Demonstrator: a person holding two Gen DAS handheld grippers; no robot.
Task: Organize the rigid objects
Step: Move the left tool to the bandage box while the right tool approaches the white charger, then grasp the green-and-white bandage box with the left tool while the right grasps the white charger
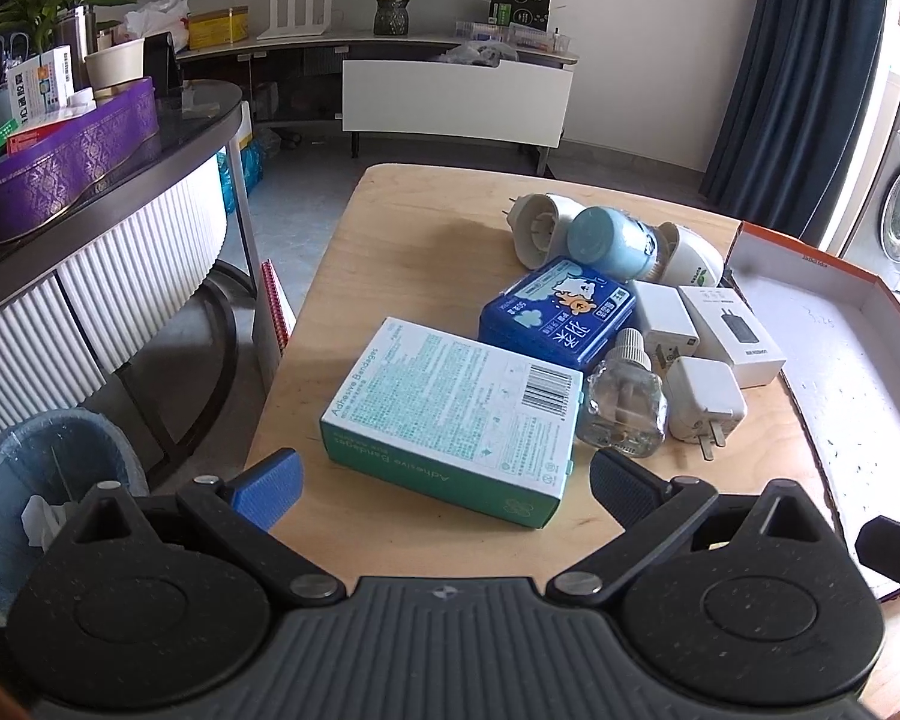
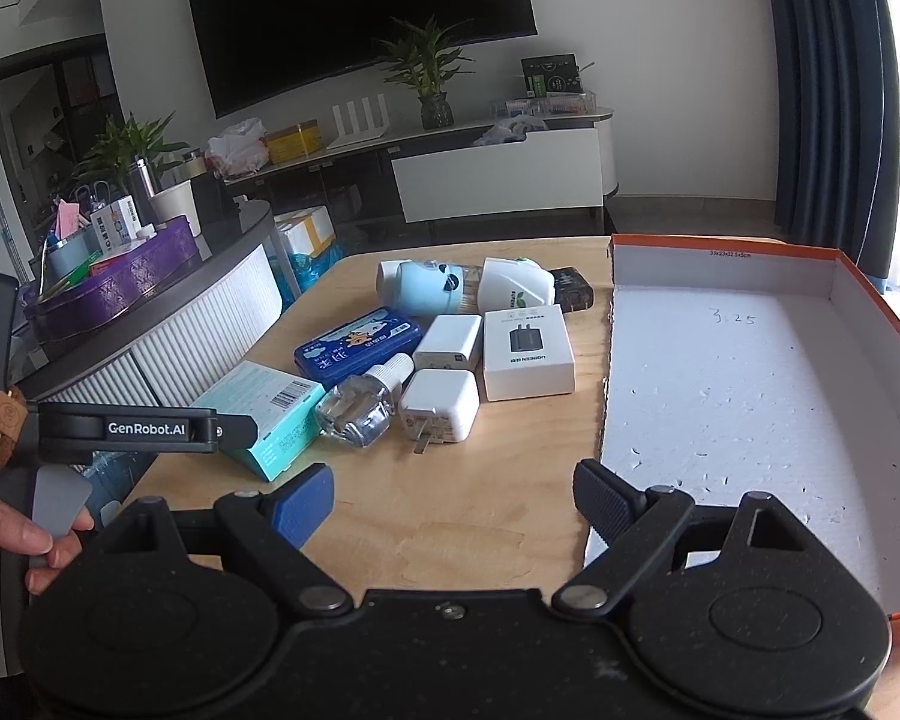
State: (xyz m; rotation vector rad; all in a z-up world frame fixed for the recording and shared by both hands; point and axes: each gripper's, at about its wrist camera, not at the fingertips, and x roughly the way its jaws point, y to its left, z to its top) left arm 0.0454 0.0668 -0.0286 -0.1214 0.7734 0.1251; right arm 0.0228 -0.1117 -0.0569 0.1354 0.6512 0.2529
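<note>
On the light wooden table (image 1: 390, 252), the left gripper (image 1: 447, 483) hangs with its jaws spread wide and empty just before the teal cardboard box of adhesive bandages (image 1: 456, 420). The right gripper (image 2: 453, 501) is likewise wide and empty over bare wood. The other small items cluster beside the shallow orange-rimmed white cardboard tray (image 2: 750, 372), among them a blue plastic case (image 2: 357, 345) and a clear glass bottle (image 2: 357, 405).

Both wrist cameras look forward and down along spread fingers at a wooden table (image 1: 402, 228). The left view sits close over the bandage box (image 1: 456, 420); the right, farther back, faces the tray (image 2: 750, 384).
</note>
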